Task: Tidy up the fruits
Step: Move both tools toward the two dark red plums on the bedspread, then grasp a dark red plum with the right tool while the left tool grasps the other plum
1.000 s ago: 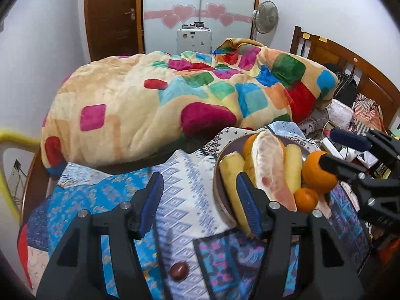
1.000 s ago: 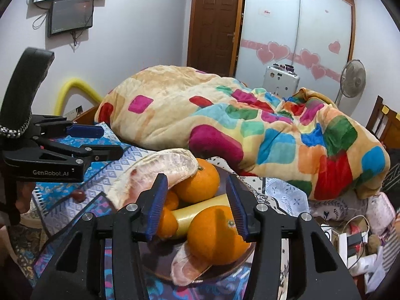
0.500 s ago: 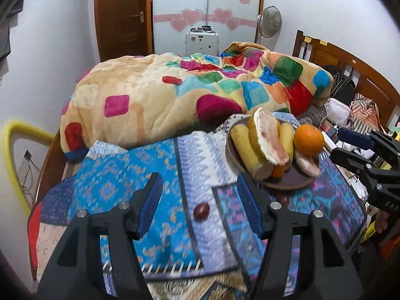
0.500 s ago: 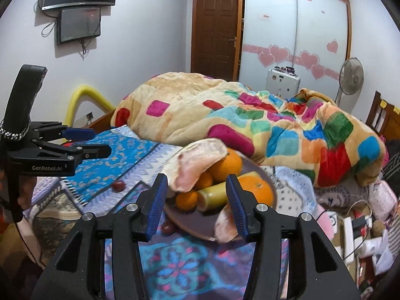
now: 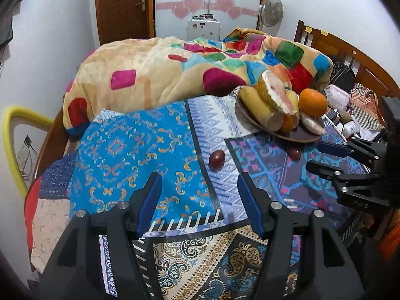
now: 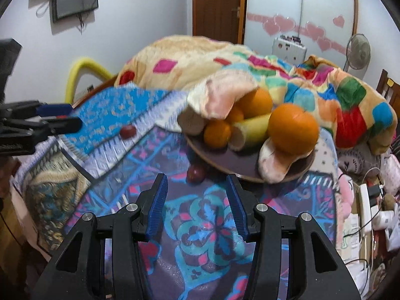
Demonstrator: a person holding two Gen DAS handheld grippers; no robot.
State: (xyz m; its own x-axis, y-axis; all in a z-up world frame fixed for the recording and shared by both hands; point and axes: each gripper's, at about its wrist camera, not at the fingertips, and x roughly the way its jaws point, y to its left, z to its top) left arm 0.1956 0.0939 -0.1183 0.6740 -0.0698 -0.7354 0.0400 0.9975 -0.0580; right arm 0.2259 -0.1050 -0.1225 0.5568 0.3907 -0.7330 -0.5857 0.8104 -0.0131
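A brown plate (image 5: 303,137) (image 6: 240,166) holds a large orange (image 5: 313,102) (image 6: 293,129), small oranges (image 6: 217,134), bananas (image 5: 257,106) and pomelo pieces (image 5: 277,95). Two small dark red fruits lie loose on the patterned cloth: one (image 5: 217,159) (image 6: 128,131) ahead of my left gripper (image 5: 200,195), one (image 5: 295,153) (image 6: 196,172) beside the plate, just ahead of my right gripper (image 6: 197,200). Both grippers are open and empty. My right gripper also shows in the left wrist view (image 5: 325,158).
A thick multicoloured blanket (image 5: 175,75) is piled behind the cloth. A wooden headboard (image 5: 350,57) and clutter of bags and cables (image 6: 370,200) lie to the right. A yellow tube (image 5: 15,125) stands at the left by the wall.
Both grippers have pulled back from the plate and stayed open. The loose red fruits now lie well ahead of the fingers. The plate looks farther away.
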